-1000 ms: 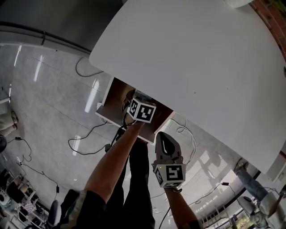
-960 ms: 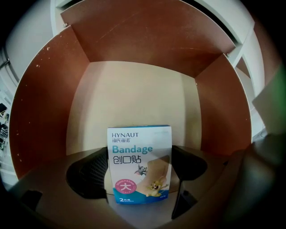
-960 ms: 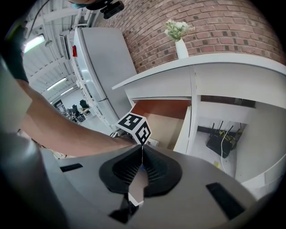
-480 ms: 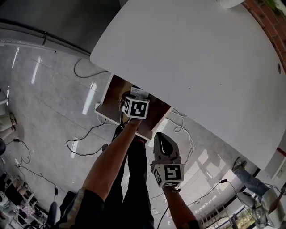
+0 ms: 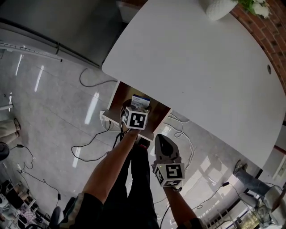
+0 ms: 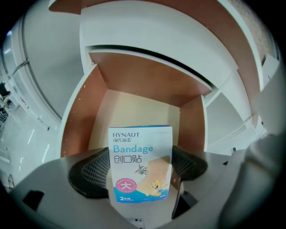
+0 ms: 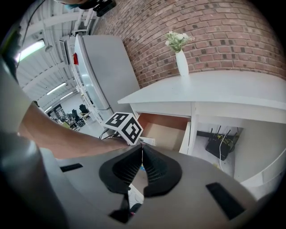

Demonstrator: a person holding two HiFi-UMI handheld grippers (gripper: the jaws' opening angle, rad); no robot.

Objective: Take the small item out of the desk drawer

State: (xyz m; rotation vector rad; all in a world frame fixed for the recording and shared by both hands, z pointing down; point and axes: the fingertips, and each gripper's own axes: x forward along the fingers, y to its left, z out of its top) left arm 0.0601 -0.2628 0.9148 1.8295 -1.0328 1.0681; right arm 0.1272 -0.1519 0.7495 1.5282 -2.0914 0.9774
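A small white and blue bandage box [image 6: 140,163] stands upright between the pads of my left gripper [image 6: 139,167], which is shut on it. In the head view the box [image 5: 140,102] shows just beyond the left gripper's marker cube [image 5: 135,119], above the open desk drawer [image 5: 117,99]. The drawer's brown inside [image 6: 143,112] lies bare behind the box. My right gripper [image 5: 164,146] hangs lower and nearer, outside the drawer; its jaws are shut with nothing in them [image 7: 141,166].
The white desk top [image 5: 201,67] spreads above the drawer, with a white vase of flowers [image 5: 219,6] at its far edge. Cables [image 5: 89,138] lie on the glossy floor. A router [image 7: 219,145] sits under the desk. A brick wall [image 7: 214,27] stands behind.
My left gripper has drawn back out of the drawer toward me with the bandage box in it. The right gripper has stayed in place.
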